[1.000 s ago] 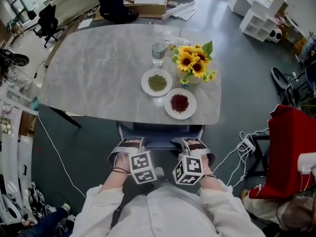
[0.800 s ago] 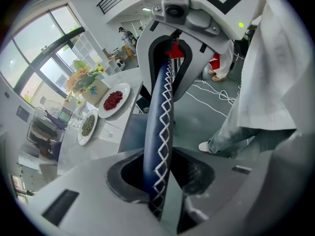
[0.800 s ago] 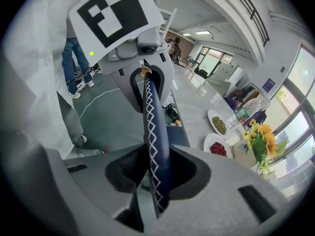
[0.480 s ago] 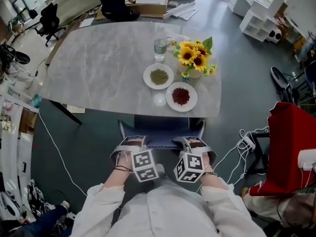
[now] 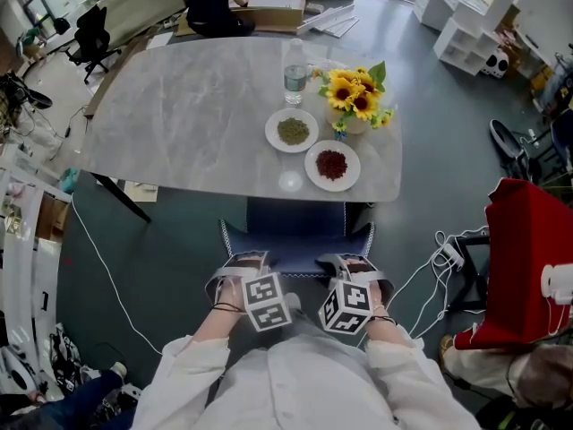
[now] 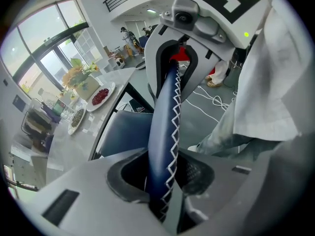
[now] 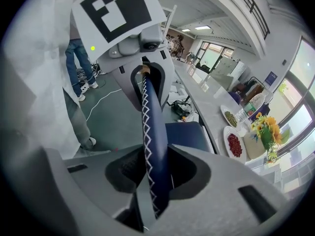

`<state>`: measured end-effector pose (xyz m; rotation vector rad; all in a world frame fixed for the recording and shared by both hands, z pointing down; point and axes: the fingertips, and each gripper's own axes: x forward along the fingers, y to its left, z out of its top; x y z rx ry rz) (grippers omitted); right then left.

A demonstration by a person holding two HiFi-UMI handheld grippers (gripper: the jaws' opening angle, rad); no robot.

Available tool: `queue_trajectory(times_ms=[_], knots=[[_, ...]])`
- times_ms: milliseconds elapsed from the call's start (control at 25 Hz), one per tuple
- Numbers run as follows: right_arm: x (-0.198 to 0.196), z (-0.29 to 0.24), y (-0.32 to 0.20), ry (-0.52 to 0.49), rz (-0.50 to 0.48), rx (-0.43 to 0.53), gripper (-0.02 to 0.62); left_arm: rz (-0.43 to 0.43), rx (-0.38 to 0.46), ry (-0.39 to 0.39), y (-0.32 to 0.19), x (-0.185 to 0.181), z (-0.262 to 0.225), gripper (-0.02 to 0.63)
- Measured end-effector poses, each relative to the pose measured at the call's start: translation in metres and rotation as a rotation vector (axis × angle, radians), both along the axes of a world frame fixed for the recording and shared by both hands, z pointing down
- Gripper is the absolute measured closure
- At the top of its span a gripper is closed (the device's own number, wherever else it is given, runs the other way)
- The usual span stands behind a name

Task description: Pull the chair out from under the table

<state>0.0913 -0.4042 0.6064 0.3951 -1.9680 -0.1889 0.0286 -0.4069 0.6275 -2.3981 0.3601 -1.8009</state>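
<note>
A dark blue chair [image 5: 295, 233] with white zigzag stitching stands at the near edge of the grey marble table [image 5: 179, 124]; most of its seat shows in front of the table. My left gripper [image 5: 240, 265] is shut on the left part of the backrest's top edge [image 6: 165, 117]. My right gripper [image 5: 353, 265] is shut on the right part of that edge [image 7: 151, 127]. In the left gripper view the padded edge runs between the jaws [image 6: 160, 173] up to the other gripper. In the right gripper view it runs the same way between the jaws [image 7: 153, 178].
On the table stand a plate of green bits [image 5: 292, 131], a plate of red bits [image 5: 332, 165], a water glass [image 5: 295, 65] and a sunflower vase [image 5: 356, 101]. Cables [image 5: 430, 267] and a red object [image 5: 524, 276] lie to the right. A person [image 5: 215, 3] crouches beyond the table.
The chair has slid out from under the table towards me, showing more seat. Both grippers have come back with it, still shut on the backrest.
</note>
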Motion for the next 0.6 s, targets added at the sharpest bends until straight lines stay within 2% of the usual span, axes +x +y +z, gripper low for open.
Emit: queue_trajectory(times_ms=[280, 600], knots=[[-0.008, 0.007, 0.040, 0.015, 0.012, -0.051, 0.495, 0.012, -0.023, 0.010, 0.036, -0.008, 0.005, 0.477], [-0.013, -0.010, 0.074, 0.001, 0.021, -0.049, 0.497, 0.039, -0.026, 0.024, 0.072, -0.013, -0.014, 0.480]])
